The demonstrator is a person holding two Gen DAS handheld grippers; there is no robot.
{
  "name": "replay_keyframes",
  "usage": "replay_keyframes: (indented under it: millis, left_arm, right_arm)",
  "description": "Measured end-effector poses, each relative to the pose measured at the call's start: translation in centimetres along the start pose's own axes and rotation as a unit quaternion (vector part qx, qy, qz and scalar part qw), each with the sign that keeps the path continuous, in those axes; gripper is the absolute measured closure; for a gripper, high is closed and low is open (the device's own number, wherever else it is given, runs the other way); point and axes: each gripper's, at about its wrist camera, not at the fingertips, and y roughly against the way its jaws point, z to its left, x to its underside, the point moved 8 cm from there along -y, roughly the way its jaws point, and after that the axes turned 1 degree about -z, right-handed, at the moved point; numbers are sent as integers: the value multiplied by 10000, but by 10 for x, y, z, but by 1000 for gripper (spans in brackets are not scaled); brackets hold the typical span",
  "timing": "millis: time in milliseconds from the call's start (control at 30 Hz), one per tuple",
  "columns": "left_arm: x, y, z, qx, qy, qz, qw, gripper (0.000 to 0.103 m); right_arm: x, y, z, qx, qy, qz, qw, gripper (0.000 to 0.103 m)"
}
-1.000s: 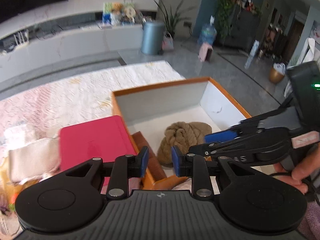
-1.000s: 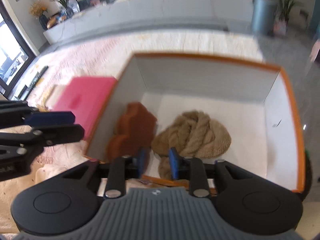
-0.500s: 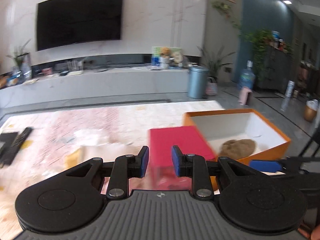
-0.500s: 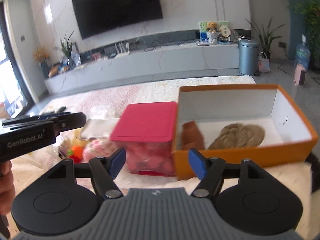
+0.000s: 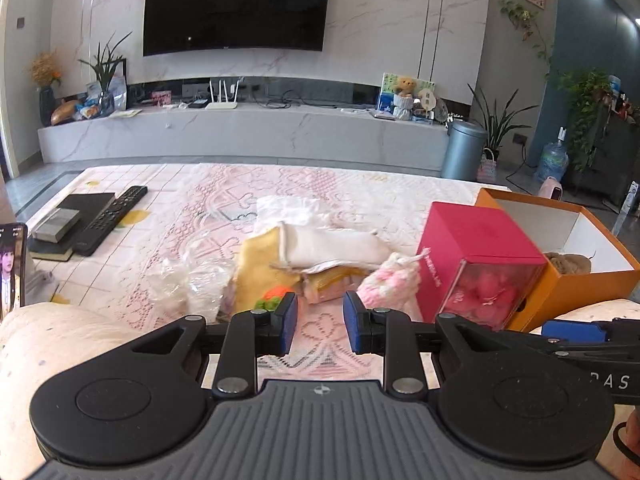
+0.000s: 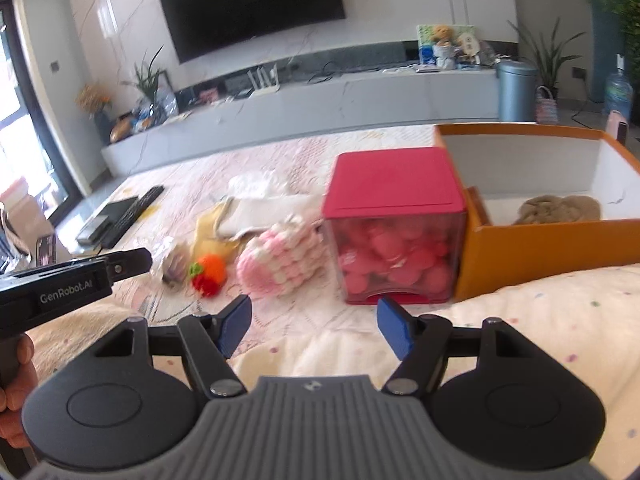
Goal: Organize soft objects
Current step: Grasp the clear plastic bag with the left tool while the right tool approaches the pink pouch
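Note:
An orange box (image 6: 552, 248) stands at the right with a tan knitted item (image 6: 560, 208) inside; it also shows in the left wrist view (image 5: 576, 280). A pink-and-white knitted toy (image 6: 276, 264) and an orange knitted fruit (image 6: 210, 274) lie on the bed beside a white and yellow cloth pile (image 5: 320, 248). My left gripper (image 5: 319, 322) hovers near the pile, its jaws a small gap apart and empty. My right gripper (image 6: 314, 326) is open and empty, in front of the pink toy.
A red-lidded clear cube box (image 6: 396, 232) with pink items stands against the orange box. Crumpled clear plastic (image 5: 192, 276) lies left of the pile. A remote (image 5: 112, 216) and books (image 5: 68, 220) lie far left. A phone (image 5: 12, 268) stands at the left edge.
Both grippers pulled back from over the orange box and now face the pile on the bed. The right gripper opened wide. The left jaws kept their small gap.

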Motion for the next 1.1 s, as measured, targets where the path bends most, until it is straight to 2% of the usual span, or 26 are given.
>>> replay_keyframes:
  millis: [167, 267, 433, 567, 667, 733, 767, 833, 900, 1000, 1100]
  left_arm:
    - [-1, -10, 29, -156, -81, 215, 9996, 70]
    - [-3, -18, 49, -126, -143, 331, 9993, 62]
    - [-13, -34, 69, 55, -786, 611, 9950, 59]
    - [-18, -54, 75, 37, -1681, 783, 9826, 54]
    - [-11, -76, 74, 217, -2267, 1043, 9681, 52]
    - [-4, -88, 70, 317, -2805, 1113, 9528, 50]
    - [-1, -94, 70, 319, -3154, 1080, 9422, 50]
    - [4, -103, 70, 365, -3827, 1133, 9162, 48]
    - [11, -111, 71, 479, -4434, 1234, 8865, 48]
    - [25, -121, 72, 640, -5112, 1333, 8467, 41]
    - [35, -133, 73, 610, -5703, 1302, 8087, 38]
  right_arm:
    - [-6, -19, 22, -64, 354, 99, 9993, 34]
    - [-9, -34, 31, -91, 476, 178, 9987, 34]
    - [-14, -62, 43, -120, 572, 337, 9977, 34]
    - [-17, -86, 49, -135, 568, 503, 9970, 33]
    - [-19, -102, 52, -140, 568, 565, 9967, 32]
    - [-21, -111, 54, -141, 592, 595, 9964, 30]
    - [-22, -115, 54, -135, 609, 608, 9962, 28]
    - [-24, -121, 55, -131, 664, 623, 9958, 26]
    - [-26, -128, 55, -117, 709, 641, 9954, 26]
    - [-28, -138, 54, -111, 594, 713, 9956, 23]
    - [-30, -147, 50, 5, 399, 810, 9959, 18]
